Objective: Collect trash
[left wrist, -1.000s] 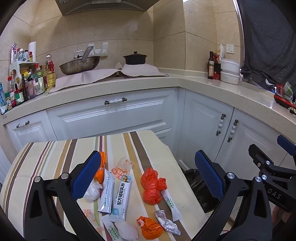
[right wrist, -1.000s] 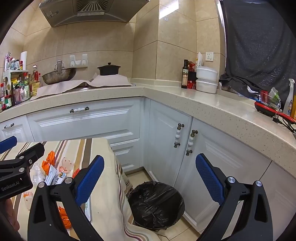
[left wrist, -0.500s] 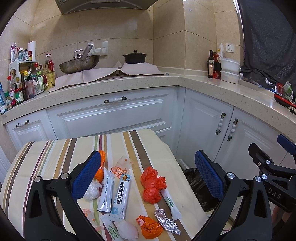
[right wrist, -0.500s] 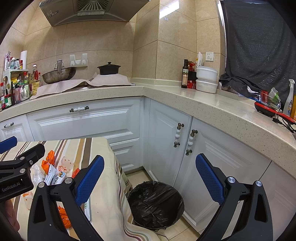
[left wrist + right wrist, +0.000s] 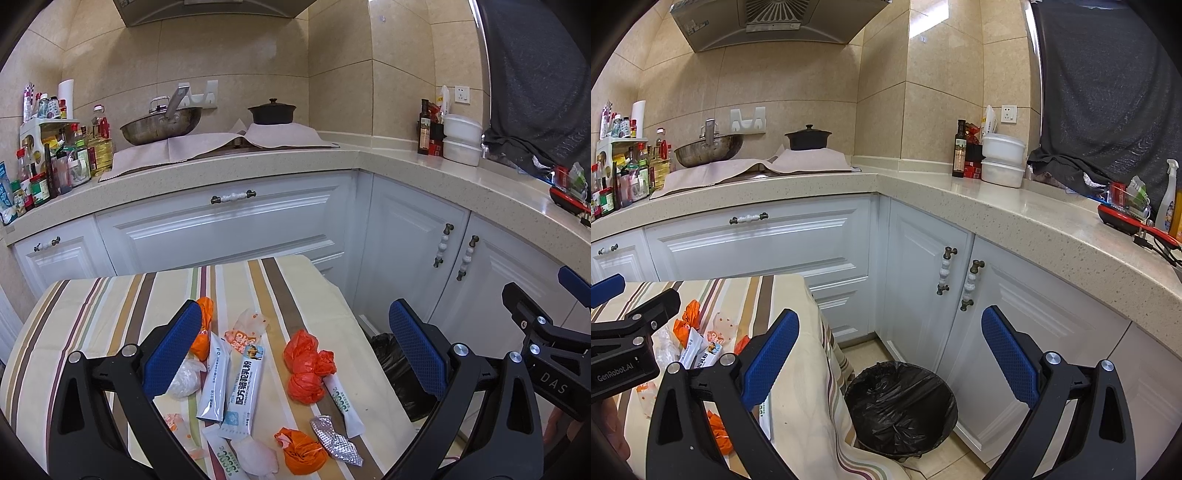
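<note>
Trash lies scattered on a striped tablecloth [image 5: 110,306]: orange plastic wads [image 5: 306,363], a second orange wad [image 5: 301,450], white sachets [image 5: 243,384], a silver foil scrap [image 5: 336,439] and clear wrappers [image 5: 245,325]. A bin lined with a black bag [image 5: 901,406] stands on the floor right of the table. My left gripper [image 5: 295,354] is open and empty above the trash. My right gripper [image 5: 890,354] is open and empty above the bin and the table's right edge.
White kitchen cabinets [image 5: 757,247] wrap around behind the table and bin. The counter [image 5: 229,162] holds a wok, a black pot, bottles and white containers. The right gripper shows in the left wrist view [image 5: 546,354] beside the table.
</note>
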{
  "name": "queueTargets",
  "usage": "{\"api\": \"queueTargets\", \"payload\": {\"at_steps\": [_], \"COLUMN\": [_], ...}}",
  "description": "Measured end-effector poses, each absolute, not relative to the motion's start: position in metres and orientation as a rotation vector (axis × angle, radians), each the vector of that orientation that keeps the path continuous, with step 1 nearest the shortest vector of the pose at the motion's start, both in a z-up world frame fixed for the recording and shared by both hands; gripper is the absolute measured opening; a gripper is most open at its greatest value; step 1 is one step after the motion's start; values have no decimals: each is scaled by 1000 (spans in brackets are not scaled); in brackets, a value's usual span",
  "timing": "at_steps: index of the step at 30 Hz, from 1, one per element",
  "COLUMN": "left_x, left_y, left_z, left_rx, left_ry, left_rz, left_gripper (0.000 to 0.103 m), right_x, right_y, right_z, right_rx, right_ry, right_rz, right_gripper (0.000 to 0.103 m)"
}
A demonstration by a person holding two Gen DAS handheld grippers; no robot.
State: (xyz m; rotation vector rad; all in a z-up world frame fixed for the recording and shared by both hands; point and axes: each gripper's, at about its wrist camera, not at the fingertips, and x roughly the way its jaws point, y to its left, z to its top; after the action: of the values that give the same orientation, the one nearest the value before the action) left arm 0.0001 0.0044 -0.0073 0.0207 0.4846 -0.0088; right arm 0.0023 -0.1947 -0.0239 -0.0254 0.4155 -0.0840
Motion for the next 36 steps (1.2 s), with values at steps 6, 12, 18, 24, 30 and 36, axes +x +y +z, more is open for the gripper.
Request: {"api": "queueTargets", "payload": {"at_steps": [6,12,18,24,30,36], "left_x": [0,0,0,1,0,-2], "left_y": [5,5,5,5,8,9], "left_z": [-7,-7,-7,-6,-7,-8], "left_rx": [18,20,19,20,19,19], "left_ry": [485,484,485,486,486,488], "left_rz": [-9,-7,-8,-7,-8,-8], "left_gripper": [99,99,99,99,99,99], "right_x": [2,2,2,1,1,2], "right_y": [-194,-194,-193,-193,-192,-192], "right_z": [-23,-22,-22,-21,-20,-19], "right_rx": [-28,-29,-31,-31,-31,-32], "right_ry": [414,414,413,413,412,414], "right_rz": [-85,-86,-86,-86,-86,-84], "right_gripper": [96,96,96,96,96,96]}}
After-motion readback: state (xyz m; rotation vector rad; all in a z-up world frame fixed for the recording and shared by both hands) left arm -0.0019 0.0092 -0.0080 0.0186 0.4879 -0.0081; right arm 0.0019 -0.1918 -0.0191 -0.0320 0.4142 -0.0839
